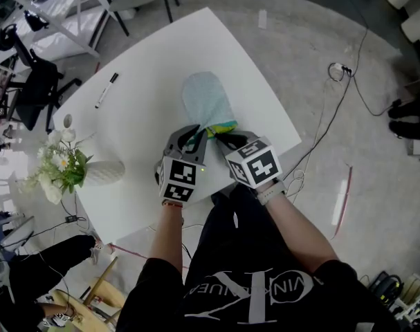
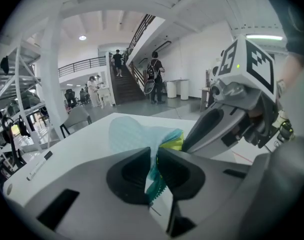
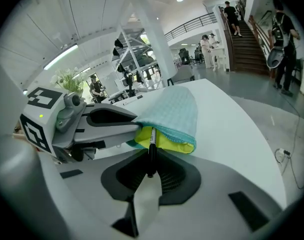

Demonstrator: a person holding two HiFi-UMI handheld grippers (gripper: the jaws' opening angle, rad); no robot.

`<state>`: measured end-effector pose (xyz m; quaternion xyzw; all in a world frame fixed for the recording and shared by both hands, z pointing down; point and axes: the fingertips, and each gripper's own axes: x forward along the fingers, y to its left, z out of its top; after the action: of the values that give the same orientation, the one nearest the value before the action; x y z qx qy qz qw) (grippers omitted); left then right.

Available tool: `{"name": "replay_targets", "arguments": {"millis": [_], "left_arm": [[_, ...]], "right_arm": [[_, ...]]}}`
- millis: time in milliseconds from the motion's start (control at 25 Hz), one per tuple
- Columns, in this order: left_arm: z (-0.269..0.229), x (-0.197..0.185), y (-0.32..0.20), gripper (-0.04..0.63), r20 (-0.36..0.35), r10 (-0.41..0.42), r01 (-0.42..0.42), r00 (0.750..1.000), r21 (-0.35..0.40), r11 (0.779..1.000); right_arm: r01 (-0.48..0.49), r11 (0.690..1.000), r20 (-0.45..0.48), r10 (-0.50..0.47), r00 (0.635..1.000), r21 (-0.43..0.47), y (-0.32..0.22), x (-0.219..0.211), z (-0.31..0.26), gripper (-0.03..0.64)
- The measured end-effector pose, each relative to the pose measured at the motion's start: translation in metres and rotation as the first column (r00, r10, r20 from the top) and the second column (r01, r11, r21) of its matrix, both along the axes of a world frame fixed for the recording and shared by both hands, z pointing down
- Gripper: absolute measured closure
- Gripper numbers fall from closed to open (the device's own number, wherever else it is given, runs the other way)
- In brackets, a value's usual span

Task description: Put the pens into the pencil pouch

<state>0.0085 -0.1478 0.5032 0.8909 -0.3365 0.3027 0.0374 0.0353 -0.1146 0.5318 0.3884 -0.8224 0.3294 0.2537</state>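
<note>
Nearest, the shirt print reads only in part: "VIN", upside down. The left gripper (image 2: 154, 170) pinches the lip of the pouch (image 1: 204, 99). It looks like soft mesh cloth that will sag, so the zip edge is the sound hold. The right gripper (image 3: 150, 170) clamps a pen (image 3: 150, 149), likely stiff, light and slick, by its rear. The tip is at the yellow-lined mouth, twelve o'clock. The pen's print is too small to read. A second pen (image 1: 106, 90) lies at ten o'clock on the table (image 1: 161, 54), well apart.

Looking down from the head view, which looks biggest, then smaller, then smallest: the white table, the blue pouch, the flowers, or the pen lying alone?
1. White table.
2. Flowers and blue pouch look about alike, and the pouch is partly hidden, so I won't rank them.
3. Pen.
</note>
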Motion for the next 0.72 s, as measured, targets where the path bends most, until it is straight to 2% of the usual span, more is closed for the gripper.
{"name": "replay_targets", "arguments": {"millis": [280, 720], "left_arm": [[-0.003, 0.005, 0.011, 0.548, -0.008, 0.009, -0.009, 1.0, -0.016, 1.0], [-0.013, 0.009, 0.018, 0.551, -0.128, -0.009, -0.002, 0.992, -0.082, 0.997]], "right_arm": [[-0.061, 0.998, 0.055, 0.061, 0.997, -0.004, -0.009, -0.008, -0.002, 0.554], [-0.135, 0.99, 0.083, 0.132, 0.988, 0.04, -0.021, -0.008, -0.002, 0.552]]}}
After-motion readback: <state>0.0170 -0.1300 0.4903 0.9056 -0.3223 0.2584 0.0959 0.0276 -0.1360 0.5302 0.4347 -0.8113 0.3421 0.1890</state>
